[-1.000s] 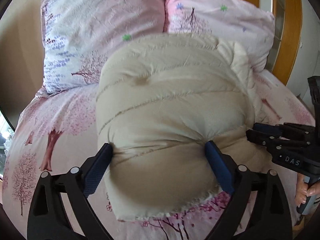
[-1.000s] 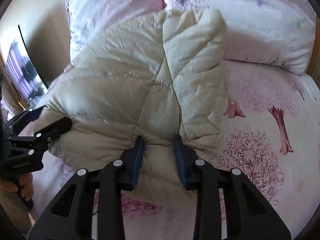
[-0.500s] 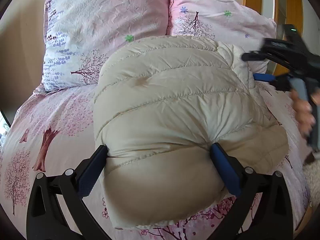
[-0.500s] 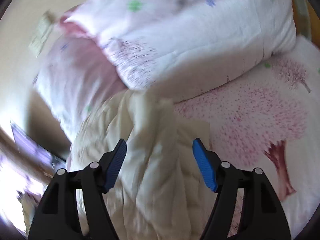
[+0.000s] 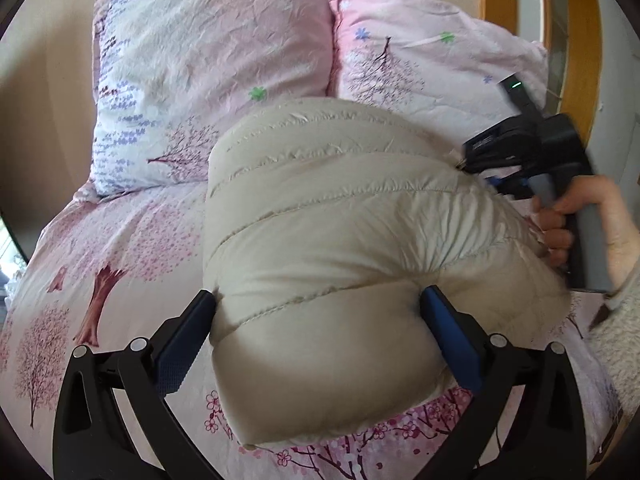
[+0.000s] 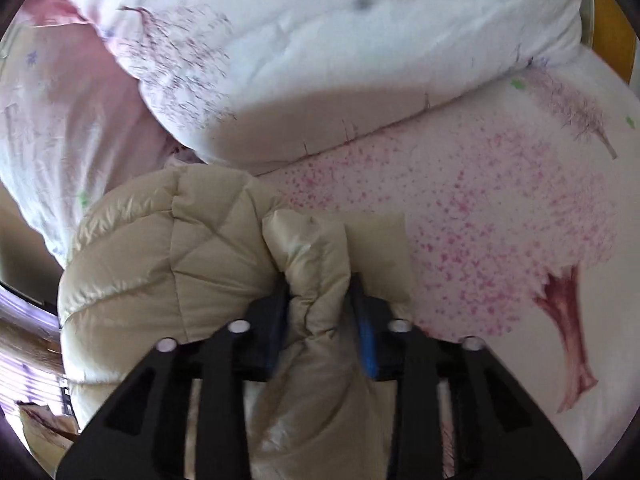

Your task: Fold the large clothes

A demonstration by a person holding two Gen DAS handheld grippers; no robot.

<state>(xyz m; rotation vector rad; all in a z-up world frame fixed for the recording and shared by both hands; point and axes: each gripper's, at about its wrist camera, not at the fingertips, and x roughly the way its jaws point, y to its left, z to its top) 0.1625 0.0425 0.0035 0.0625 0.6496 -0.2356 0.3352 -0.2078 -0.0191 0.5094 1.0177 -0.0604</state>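
ok so the left tongs (image 5: 318, 312) are sitting at the bottom of the left wrist frame, spread wide and squeezing the puffy cream down jacket (image 5: 340, 264) between the blue pads. The jacket's lying bundled on the pink tree-print bed (image 5: 120, 248), filling the middle of the frame, with two pillows (image 5: 208, 56) across the top. Over at the right edge a hand (image 5: 588, 220) is gripping the right tongs (image 6: 320, 300); in the right wrist view those have just been closing and are now pinching a narrow fold of the jacket, lower centre
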